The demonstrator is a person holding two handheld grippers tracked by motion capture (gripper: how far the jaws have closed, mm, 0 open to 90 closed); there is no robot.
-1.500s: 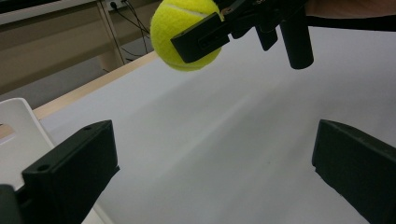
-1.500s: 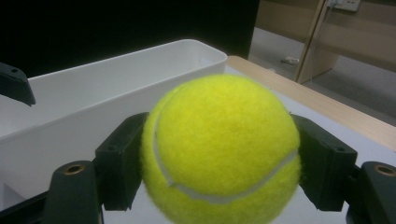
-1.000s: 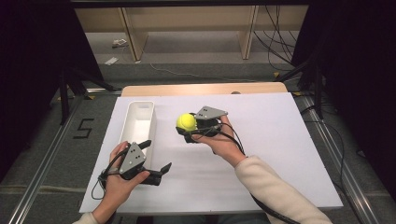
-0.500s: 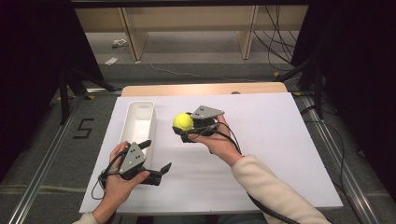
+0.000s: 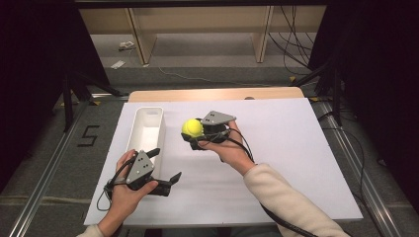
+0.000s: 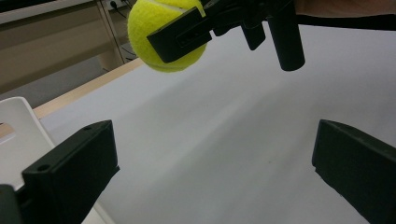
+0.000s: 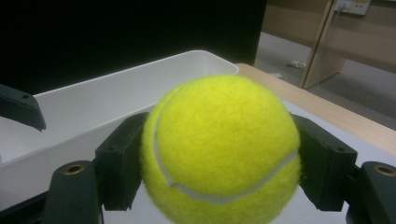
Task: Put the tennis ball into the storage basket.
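A yellow tennis ball (image 5: 192, 128) is held above the white table top, a little right of a long white bin (image 5: 145, 129). My right gripper (image 5: 193, 132) is shut on the ball, and in the right gripper view the ball (image 7: 220, 151) sits between both jaws with the bin (image 7: 88, 112) just behind it. My left gripper (image 5: 165, 168) rests near the front left of the table, open with nothing between its jaws. In the left gripper view the ball (image 6: 166, 35) hangs up ahead in the other gripper.
The white board (image 5: 296, 148) covers a wooden table whose far edge (image 5: 217, 94) shows. The bin looks empty. Metal rails (image 5: 44, 177) run along both sides on the floor, with shelving legs and cables beyond the table.
My right gripper has carried the ball a little to the left, closer to the bin. The left gripper has stayed in place.
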